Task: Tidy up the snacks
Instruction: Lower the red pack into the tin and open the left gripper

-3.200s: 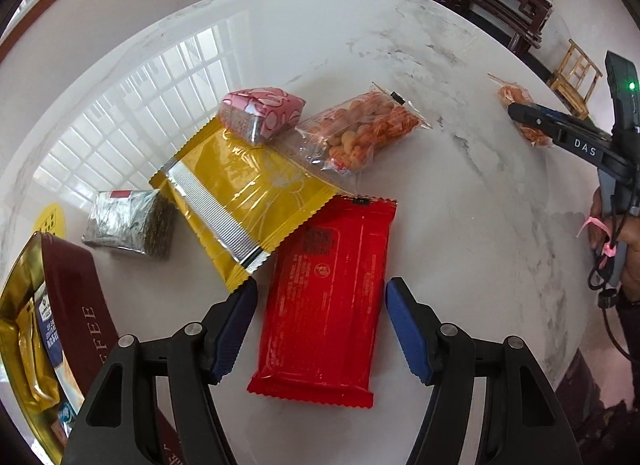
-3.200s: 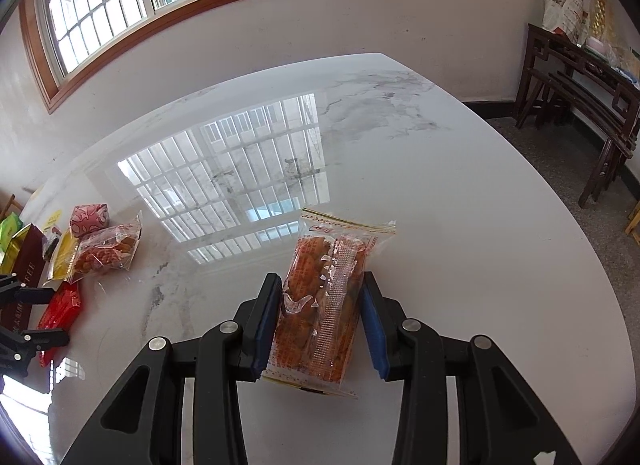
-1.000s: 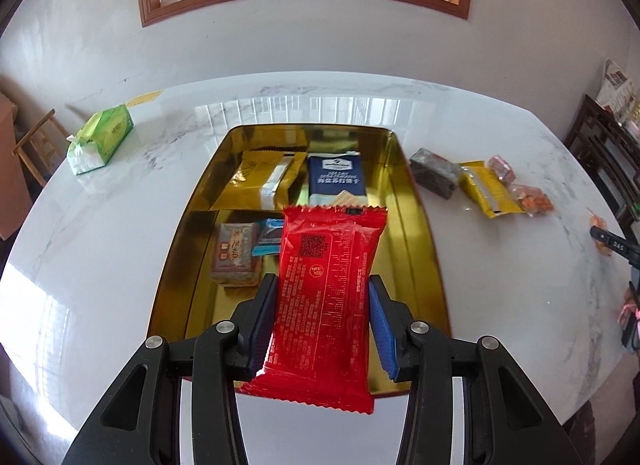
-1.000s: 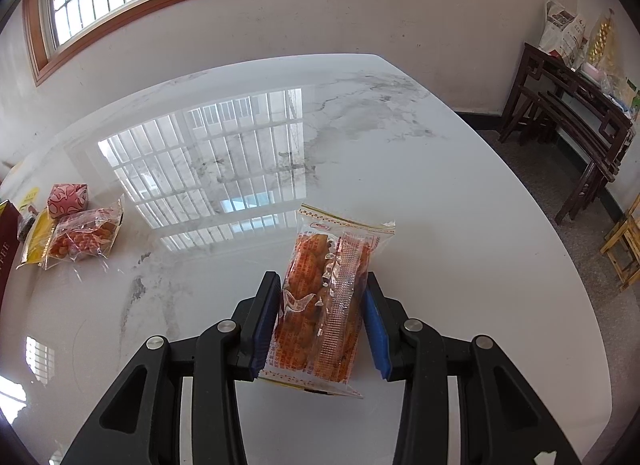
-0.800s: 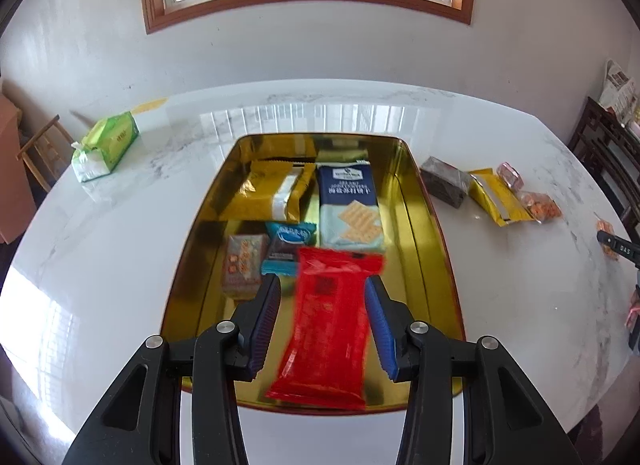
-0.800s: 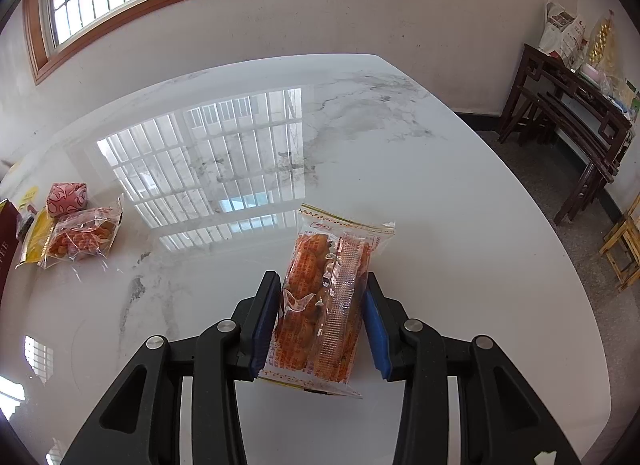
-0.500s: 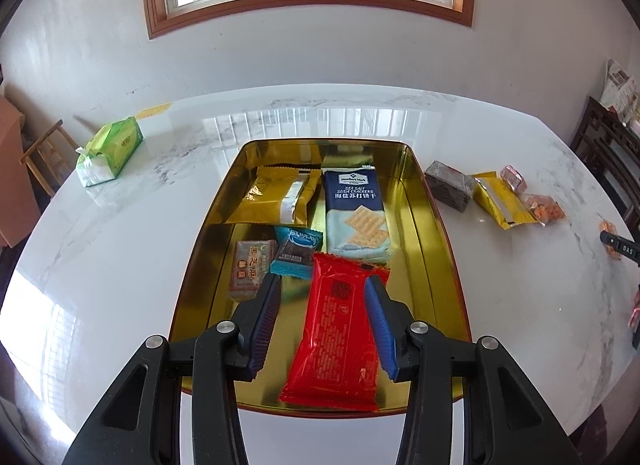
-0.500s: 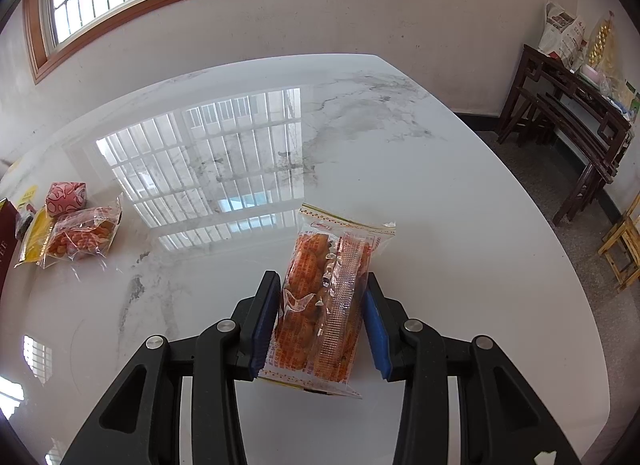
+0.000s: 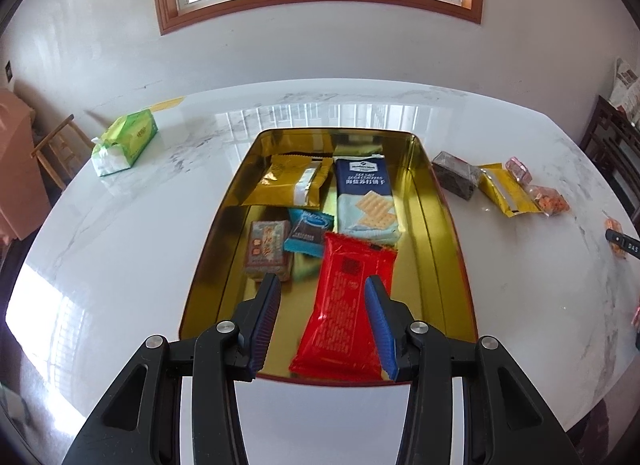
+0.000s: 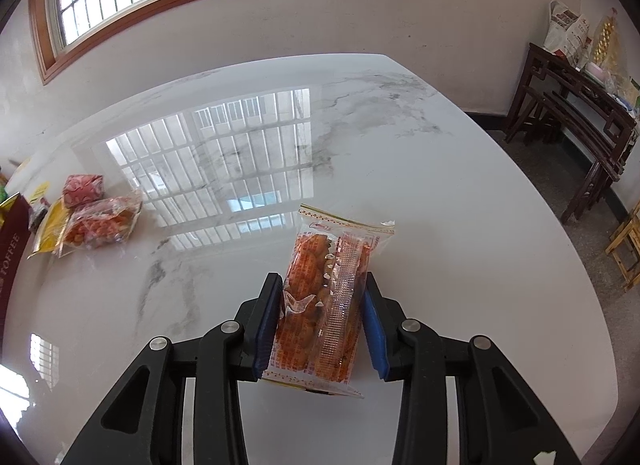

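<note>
6 pkts in tray (image 9: 448,233) | L grip (image 9: 322,323) spread | R grip (image 10: 320,327) pinching orange pkt (image 10: 326,301)

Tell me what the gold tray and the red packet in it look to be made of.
The rectangular gold tray looks like polished metal, perhaps tin: its walls mirror the packets inside. The flat red snack packet looks like glossy plastic film, with crimped zigzag ends and soft highlights. It lies under the open left hand-held gripper.
</note>
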`<control>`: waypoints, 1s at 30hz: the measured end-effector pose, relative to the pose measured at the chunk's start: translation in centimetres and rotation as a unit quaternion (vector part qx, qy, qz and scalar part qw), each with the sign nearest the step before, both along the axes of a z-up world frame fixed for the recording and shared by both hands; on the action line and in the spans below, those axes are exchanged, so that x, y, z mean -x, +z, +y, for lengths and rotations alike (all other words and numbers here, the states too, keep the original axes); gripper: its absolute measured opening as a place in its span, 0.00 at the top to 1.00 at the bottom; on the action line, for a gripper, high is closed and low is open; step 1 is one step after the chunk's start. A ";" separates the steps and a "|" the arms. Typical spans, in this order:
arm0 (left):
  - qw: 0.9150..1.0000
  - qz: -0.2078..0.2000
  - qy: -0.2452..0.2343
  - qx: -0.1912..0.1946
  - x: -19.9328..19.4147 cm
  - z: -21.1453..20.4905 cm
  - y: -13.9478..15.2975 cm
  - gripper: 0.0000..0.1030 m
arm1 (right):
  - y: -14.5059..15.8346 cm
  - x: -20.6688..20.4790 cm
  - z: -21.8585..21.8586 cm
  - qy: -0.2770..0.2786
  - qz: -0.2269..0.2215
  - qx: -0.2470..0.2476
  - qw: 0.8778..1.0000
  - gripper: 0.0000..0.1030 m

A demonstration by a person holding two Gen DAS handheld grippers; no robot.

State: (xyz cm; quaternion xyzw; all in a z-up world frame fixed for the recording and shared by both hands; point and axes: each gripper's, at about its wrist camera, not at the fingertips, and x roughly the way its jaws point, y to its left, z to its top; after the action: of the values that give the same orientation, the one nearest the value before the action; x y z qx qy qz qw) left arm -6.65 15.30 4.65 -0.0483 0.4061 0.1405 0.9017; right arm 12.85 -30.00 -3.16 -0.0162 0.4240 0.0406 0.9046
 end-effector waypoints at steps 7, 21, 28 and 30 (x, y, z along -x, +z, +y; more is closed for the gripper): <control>1.000 0.009 0.014 -0.005 0.5 0.4 0.0 0.56 | 0.1 1.3 0.9 0.019 0.015 -0.043 0.999 0.65; 1.000 0.020 0.022 -0.002 0.9 0.7 -0.5 0.56 | 2.9 4.2 8.7 0.116 0.008 -0.077 0.990 0.65; 0.999 0.024 0.025 0.002 1.1 1.2 -0.8 0.56 | 4.1 5.4 14.2 0.177 0.008 -0.085 0.981 0.65; 0.999 0.025 0.026 0.002 1.2 1.3 -0.9 0.56 | 4.6 5.6 15.8 0.195 0.007 -0.088 0.977 0.65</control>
State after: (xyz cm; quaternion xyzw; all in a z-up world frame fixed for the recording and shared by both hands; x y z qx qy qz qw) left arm -7.86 16.62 3.77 -0.0568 0.4273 0.1643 0.8872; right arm 7.22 -14.22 1.43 -0.0185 0.4139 0.2539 0.8740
